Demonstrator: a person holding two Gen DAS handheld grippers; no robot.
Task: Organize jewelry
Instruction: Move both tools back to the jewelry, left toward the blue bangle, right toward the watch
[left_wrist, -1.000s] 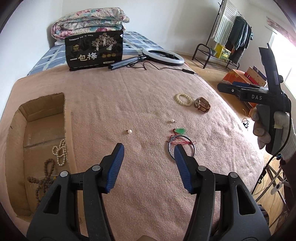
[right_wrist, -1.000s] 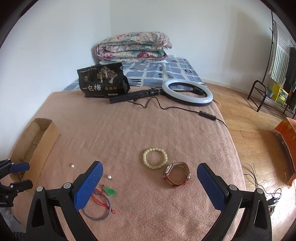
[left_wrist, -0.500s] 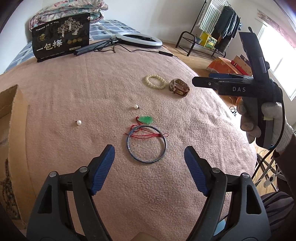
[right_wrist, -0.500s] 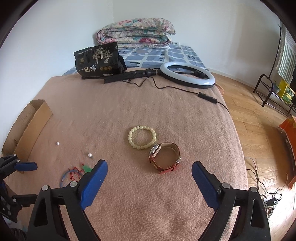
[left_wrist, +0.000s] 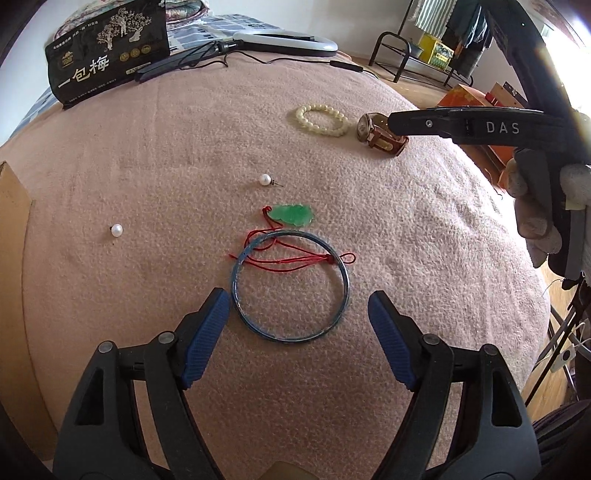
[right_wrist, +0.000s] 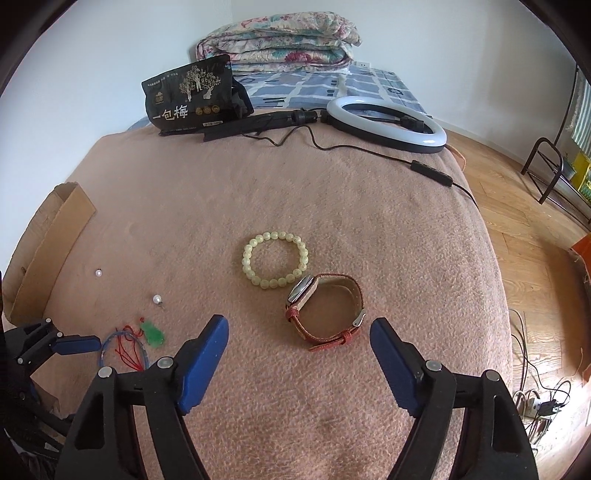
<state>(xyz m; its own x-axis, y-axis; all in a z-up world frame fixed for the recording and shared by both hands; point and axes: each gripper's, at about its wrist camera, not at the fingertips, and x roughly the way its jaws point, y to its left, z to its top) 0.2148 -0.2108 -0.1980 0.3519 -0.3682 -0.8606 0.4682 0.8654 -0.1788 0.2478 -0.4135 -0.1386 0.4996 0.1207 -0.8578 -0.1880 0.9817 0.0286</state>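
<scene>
Now my left tongs (left_wrist: 297, 325) have dropped in wide over the blue bangle (left_wrist: 290, 284) on the bed, nothing gripped; my right tongs (right_wrist: 297, 350), just narrowing yet empty, straddle the watch (right_wrist: 325, 310). Two pickups lined up.

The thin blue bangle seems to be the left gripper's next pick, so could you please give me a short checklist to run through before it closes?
1. Left gripper jaws open, empty: ok.
2. Thin blue bangle centred between the jaws: not ok, it lies ahead, nearer the left finger.
3. Bangle free of other pieces: not ok, the red cord of the green jade pendant lies across it.
4. Right gripper clear: ok, it hovers open by the red-strapped wristwatch.
5. Pads touching blanket: cannot tell.
</scene>
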